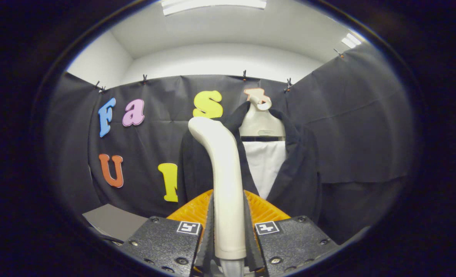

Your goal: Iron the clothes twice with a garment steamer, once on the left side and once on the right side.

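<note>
Between the two fingers of the gripper [228, 231]: the cream handle of the garment steamer [224, 184], clamped from both sides, fingers pressed flat against it. Stood almost upright, bent a little to the left near its rounded top. Ended below in a greyish hose [231, 267], just visible at the base of the fingers. Behind the handle and touching the finger tops: an orange ribbed part [264, 209], fanned out to both sides; whether part of the steamer or of the gripper, could not tell. On each finger block, a small square marker [266, 227], white with black pattern.

Beyond the fingers, straight ahead and slightly to the right: the dark jacket [301, 173], hung on a pale hanger form [259, 123] against the booth's black cloth wall [366, 127]. Lapels open, a white shirt front [265, 163] showing between them in a narrowing V. Hook of the hanger up at the cloth's top edge. Left shoulder of the jacket partly hidden behind the steamer's head; steamer's head seen in front of that side of the garment, contact with the fabric not possible to judge.

Low and to the left of the fingers: a grey flat surface [114, 221], corner pointing toward the gripper. Above the cloth wall: white walls and ceiling, with a bright strip light [212, 4] overhead.
</note>
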Demonstrator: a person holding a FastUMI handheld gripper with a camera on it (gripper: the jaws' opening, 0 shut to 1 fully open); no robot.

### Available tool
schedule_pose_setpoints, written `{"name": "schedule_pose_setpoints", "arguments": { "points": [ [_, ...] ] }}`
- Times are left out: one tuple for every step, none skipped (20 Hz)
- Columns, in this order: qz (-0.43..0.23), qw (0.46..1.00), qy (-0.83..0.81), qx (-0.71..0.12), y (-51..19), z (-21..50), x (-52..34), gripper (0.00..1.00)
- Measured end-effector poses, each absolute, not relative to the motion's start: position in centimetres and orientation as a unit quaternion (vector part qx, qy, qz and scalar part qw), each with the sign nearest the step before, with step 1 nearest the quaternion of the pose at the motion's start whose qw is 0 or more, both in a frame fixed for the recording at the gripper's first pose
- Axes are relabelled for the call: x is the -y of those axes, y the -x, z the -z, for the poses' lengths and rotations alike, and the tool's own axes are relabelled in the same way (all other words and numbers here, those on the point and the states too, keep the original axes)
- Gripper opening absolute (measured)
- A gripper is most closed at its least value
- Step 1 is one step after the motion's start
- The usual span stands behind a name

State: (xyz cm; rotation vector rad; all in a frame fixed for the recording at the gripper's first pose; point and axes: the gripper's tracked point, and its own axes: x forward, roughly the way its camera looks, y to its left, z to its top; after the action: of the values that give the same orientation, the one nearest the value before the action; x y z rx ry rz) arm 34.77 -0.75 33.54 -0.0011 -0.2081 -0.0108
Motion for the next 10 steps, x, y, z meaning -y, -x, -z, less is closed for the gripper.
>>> {"name": "schedule_pose_setpoints", "arguments": {
  "points": [
    [0.007,0.995,0.003,0.101,-34.9,-33.1,0.9,0.38],
    [0.009,0.995,0.007,0.098,-35.0,-32.6,1.2,0.38],
    [0.011,0.995,0.01,0.094,-35.0,-32.2,1.5,0.39],
    [0.013,0.996,0.01,0.089,-35.2,-31.6,1.8,0.39],
    [0.014,0.997,0.009,0.081,-35.2,-30.9,2.0,0.39],
    [0.015,0.997,0.011,0.075,-35.3,-30.0,2.3,0.39],
    [0.018,0.997,0.013,0.069,-35.4,-29.3,2.6,0.39],
    [0.021,0.998,0.015,0.062,-35.5,-28.5,3.0,0.39],
    [0.023,0.998,0.016,0.055,-35.5,-27.8,3.2,0.39],
    [0.024,0.998,0.016,0.05,-35.6,-27.1,3.5,0.39]
  ]
}}
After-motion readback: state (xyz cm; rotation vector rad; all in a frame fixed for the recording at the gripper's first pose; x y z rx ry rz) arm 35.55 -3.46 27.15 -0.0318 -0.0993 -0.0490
